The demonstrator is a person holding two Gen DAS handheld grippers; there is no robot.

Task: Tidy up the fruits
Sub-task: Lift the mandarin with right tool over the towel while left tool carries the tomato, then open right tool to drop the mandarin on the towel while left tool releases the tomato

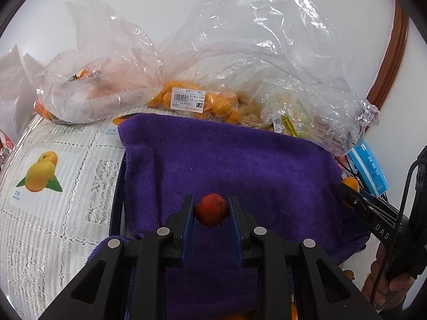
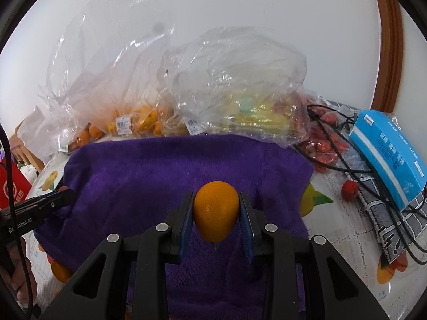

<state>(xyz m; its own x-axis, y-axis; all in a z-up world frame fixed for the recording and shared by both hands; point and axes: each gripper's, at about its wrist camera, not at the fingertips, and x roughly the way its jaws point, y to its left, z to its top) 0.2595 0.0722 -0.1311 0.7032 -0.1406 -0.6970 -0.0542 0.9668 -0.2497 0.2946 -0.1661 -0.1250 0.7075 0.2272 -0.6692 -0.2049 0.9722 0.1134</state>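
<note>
In the left wrist view my left gripper is shut on a small red fruit, held just above a purple towel. In the right wrist view my right gripper is shut on an orange kumquat-like fruit over the same purple towel. The right gripper also shows at the right edge of the left view, with the orange fruit in its tips. The left gripper's fingers enter the right view from the left edge.
Clear plastic bags of orange fruit, yellow fruit and red fruit stand behind the towel. A blue box and black cables lie at the right, beside a loose red fruit. A lace tablecloth covers the table.
</note>
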